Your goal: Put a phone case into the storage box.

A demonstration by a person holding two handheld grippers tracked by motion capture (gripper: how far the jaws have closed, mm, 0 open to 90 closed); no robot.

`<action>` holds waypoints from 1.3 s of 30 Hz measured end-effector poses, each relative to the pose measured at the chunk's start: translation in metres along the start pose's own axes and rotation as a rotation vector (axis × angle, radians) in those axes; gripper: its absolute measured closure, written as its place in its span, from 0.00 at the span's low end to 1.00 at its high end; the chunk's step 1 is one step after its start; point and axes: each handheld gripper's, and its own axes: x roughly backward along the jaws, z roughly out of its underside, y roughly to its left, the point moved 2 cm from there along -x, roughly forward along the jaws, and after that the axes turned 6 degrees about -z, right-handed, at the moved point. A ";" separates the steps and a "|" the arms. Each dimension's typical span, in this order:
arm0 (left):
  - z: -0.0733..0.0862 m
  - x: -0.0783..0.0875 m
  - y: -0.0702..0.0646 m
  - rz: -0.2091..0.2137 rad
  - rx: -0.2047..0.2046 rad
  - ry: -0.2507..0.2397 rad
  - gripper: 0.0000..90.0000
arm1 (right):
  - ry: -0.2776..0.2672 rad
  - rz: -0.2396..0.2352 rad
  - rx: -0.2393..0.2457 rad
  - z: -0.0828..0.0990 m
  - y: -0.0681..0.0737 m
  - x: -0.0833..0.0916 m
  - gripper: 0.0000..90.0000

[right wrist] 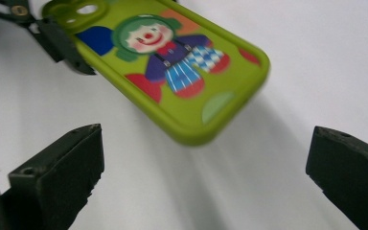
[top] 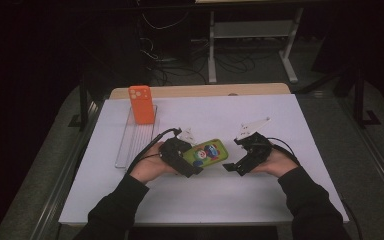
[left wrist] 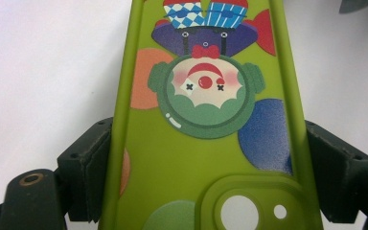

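A lime-green phone case (top: 206,152) printed with a clown is held just above the white table top. My left gripper (top: 189,161) is shut on its camera-hole end. In the left gripper view the pads (left wrist: 93,167) press on both long edges of the case (left wrist: 191,96). My right gripper (top: 235,169) is a little to the right of the case's free end and stands open with nothing between its jaws. In the right gripper view the case (right wrist: 172,67) hangs ahead of the wide-apart jaws of that gripper (right wrist: 206,158), and the left gripper's fingers (right wrist: 62,45) clamp its far end.
An orange phone case (top: 142,104) stands upright in a clear slotted rack (top: 132,142) at the back left. The white sheet (top: 205,200) covers the table, with a wooden strip (top: 200,91) along its far edge. Desk legs and cables lie beyond.
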 end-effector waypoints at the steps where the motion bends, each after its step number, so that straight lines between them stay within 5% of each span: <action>1: 0.000 0.000 0.001 -0.007 0.005 0.001 0.18 | -0.010 0.012 -0.012 0.002 -0.001 0.000 0.00; 13: 0.011 -0.002 0.011 -0.090 0.075 0.041 0.17 | -0.087 0.169 -0.165 0.024 0.003 0.002 0.00; 21: 0.012 0.001 0.010 -0.080 0.086 0.031 0.17 | -0.122 0.232 -0.235 0.042 0.015 -0.006 0.00; 32: 0.012 0.004 0.013 -0.064 0.105 0.021 0.17 | -0.155 0.296 -0.162 0.040 0.017 -0.010 0.00; 39: 0.012 0.004 0.012 -0.064 0.099 0.020 0.17 | -0.139 0.362 -0.046 0.039 0.020 -0.010 0.00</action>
